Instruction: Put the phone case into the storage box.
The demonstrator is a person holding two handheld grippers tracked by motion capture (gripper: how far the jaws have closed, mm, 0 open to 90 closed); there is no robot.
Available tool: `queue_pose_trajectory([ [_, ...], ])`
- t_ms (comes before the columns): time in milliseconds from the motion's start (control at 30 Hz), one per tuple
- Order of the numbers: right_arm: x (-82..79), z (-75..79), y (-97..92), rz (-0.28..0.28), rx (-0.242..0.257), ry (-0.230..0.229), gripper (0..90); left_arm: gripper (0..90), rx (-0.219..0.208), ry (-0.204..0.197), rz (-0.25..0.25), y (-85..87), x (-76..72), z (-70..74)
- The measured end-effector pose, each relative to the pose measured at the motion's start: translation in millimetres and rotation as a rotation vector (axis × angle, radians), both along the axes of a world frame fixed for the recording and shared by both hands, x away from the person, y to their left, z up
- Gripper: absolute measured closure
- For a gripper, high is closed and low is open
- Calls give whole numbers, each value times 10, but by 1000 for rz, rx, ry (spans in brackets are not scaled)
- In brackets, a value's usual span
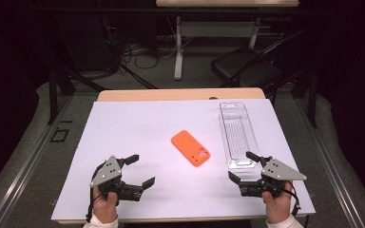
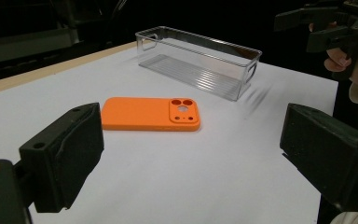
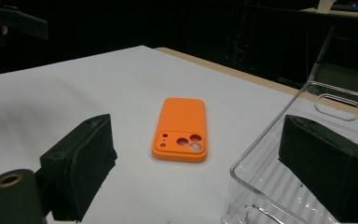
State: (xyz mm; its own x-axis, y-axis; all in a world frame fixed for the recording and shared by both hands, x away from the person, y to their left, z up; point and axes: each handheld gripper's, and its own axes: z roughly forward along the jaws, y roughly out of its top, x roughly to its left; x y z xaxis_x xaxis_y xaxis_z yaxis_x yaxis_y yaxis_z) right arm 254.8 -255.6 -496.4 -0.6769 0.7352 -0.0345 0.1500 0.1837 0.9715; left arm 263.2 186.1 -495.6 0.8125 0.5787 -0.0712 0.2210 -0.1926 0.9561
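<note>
An orange phone case (image 1: 190,147) lies flat, camera cutouts up, in the middle of the white sheet (image 1: 138,123). To its right stands a clear, empty plastic bin (image 1: 237,135), long side pointing away from me. My left gripper (image 1: 141,171) hovers open near the front left, aimed at the case (image 2: 151,113), with the bin (image 2: 198,60) behind it. My right gripper (image 1: 242,166) is open at the bin's near end. In its own view the case (image 3: 182,130) lies ahead and the bin's wall (image 3: 307,100) stands in front of one jaw. Neither gripper holds anything.
The white sheet covers a wooden table (image 1: 180,94) whose far edge shows bare. Beyond it are a dark chair (image 1: 247,66), white desk legs (image 1: 178,52) and cables on the floor. Each gripper appears far off in the other's view: right gripper (image 2: 326,23), left gripper (image 3: 14,23).
</note>
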Motion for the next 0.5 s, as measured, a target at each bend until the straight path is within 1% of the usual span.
queue_pose_trajectory([
  [167,-4,-10,-7,0,-4,4,99,64,8,-2,1,-11,-3,4],
  [267,10,-19,-17,-9,-10,16,100,64,19,0,3,-15,-12,5],
  [333,27,-36,-19,-24,-13,24,99,63,13,4,5,-22,-14,5],
  [400,33,-38,-19,-24,-15,26,100,63,11,3,9,-27,-14,4],
  [467,41,-30,-22,-31,-17,34,100,64,6,8,14,-37,-16,-1],
  [500,58,-39,-21,-32,-12,41,100,64,11,15,21,-45,-16,-3],
])
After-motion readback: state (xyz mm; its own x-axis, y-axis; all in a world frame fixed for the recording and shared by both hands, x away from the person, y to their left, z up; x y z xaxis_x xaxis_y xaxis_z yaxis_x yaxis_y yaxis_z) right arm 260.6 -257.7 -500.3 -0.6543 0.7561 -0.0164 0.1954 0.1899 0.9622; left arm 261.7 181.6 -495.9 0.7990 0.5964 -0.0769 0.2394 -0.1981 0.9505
